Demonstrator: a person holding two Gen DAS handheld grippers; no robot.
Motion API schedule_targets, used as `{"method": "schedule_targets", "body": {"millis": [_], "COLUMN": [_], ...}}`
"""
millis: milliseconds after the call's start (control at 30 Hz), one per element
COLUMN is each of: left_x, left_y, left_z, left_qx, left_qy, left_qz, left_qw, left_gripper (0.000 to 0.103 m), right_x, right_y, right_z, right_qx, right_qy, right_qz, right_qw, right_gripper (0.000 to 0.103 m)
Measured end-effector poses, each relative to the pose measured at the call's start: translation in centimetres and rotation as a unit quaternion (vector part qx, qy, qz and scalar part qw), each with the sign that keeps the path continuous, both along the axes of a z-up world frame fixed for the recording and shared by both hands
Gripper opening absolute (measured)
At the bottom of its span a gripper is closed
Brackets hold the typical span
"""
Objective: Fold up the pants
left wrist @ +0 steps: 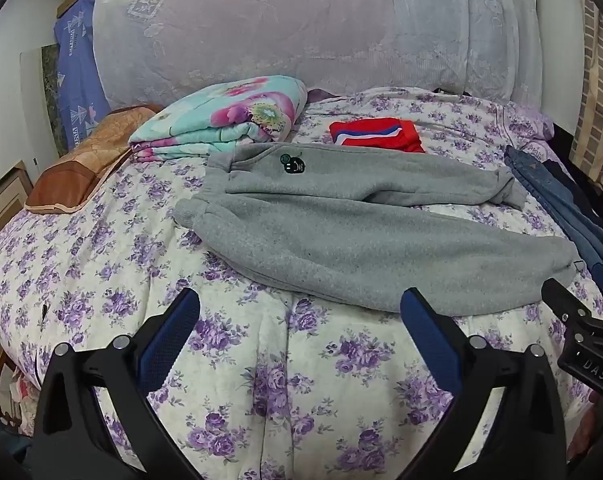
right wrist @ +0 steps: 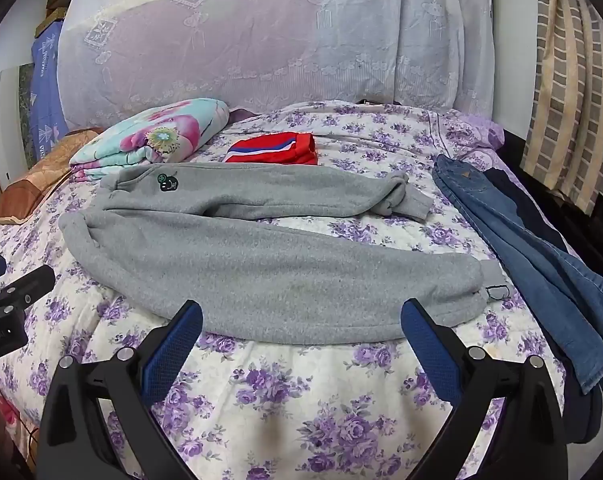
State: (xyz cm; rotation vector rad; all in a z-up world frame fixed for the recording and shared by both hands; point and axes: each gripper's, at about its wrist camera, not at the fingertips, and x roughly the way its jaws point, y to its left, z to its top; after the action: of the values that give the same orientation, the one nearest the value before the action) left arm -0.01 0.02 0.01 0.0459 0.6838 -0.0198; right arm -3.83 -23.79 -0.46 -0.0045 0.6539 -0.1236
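Observation:
Grey fleece pants [left wrist: 353,236] [right wrist: 269,256] lie spread across the bed, waistband at the left with a small dark patch [left wrist: 292,163], both legs running to the right. My left gripper [left wrist: 301,312] hovers over the quilt just short of the near leg, open and holding nothing. My right gripper [right wrist: 301,320] stands open too, its blue pads at the near leg's front edge, not touching the fabric. The tip of the right gripper's finger shows at the far right of the left wrist view, and the left gripper's tip at the far left of the right wrist view.
Folded red shorts [left wrist: 377,135] [right wrist: 275,149] lie behind the pants. A folded floral blanket [left wrist: 225,116] and a brown pillow [left wrist: 81,164] sit at the back left. Blue jeans [right wrist: 529,256] and a dark garment lie along the bed's right edge. Lace-covered bedding [left wrist: 301,28] stands behind.

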Motion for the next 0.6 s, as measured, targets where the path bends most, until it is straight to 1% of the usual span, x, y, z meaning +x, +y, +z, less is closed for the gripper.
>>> {"method": "schedule_targets", "body": {"millis": [333,600], "left_x": [-0.14,0.02], "left_y": [-0.19,0.01], "left_z": [0.14,-0.01], "left_qx": [0.003,-0.001], "left_qy": [0.001,0.003], "left_qz": [-0.006,0.001], "left_qw": [1.0000,1.0000], "left_gripper": [0.098,0.098], "right_x": [-0.01,-0.03], "right_y": [0.11,0.21], "right_z": [-0.06,-0.10], "right_qx": [0.000,0.000], "right_qy": [0.001,0.001], "right_qz": [0.000,0.000], "right_qw": [1.000,1.000], "right_gripper": [0.100,0.100]}}
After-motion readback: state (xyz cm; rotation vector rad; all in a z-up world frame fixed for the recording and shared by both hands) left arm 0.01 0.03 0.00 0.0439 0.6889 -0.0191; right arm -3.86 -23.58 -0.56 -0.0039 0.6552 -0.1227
